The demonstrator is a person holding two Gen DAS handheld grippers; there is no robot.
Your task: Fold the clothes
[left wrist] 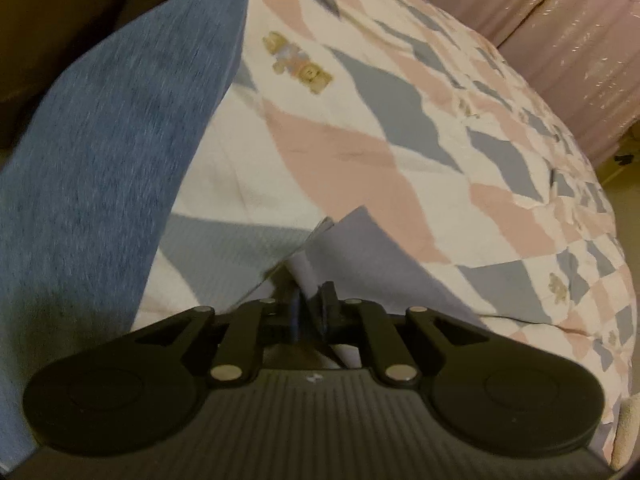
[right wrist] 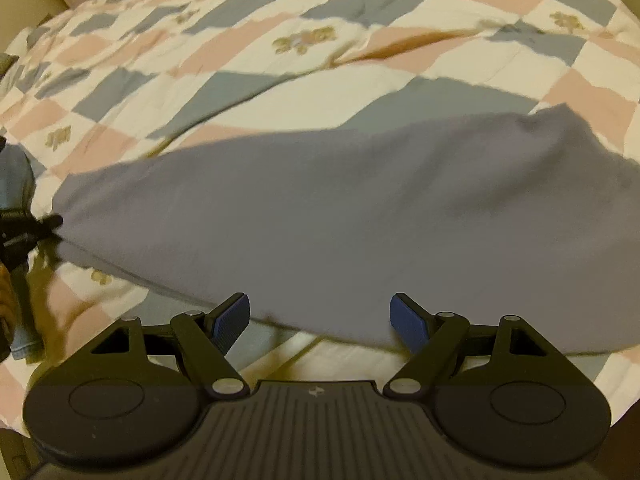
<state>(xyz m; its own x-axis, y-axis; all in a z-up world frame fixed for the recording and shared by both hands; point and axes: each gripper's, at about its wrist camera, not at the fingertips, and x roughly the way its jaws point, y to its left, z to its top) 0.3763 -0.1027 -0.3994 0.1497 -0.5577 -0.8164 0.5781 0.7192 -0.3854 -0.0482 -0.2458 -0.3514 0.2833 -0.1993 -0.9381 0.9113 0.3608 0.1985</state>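
A grey-lavender garment (right wrist: 320,216) lies spread across the checked quilt (right wrist: 240,80) in the right wrist view. My right gripper (right wrist: 320,322) hovers open just above its near edge, blue pads (right wrist: 232,322) apart with nothing between them. The left gripper (right wrist: 48,222) shows at the far left of that view, pinching the garment's left corner. In the left wrist view my left gripper (left wrist: 310,300) is shut on a thin fold of the grey garment (left wrist: 384,264), which rises out of the closed fingers.
A person's blue trouser leg (left wrist: 100,160) fills the left of the left wrist view. The pink, blue and cream quilt (left wrist: 360,120) covers the bed. Pink curtains (left wrist: 560,40) hang behind it. A denim-clad leg (right wrist: 18,176) is at the left edge of the right wrist view.
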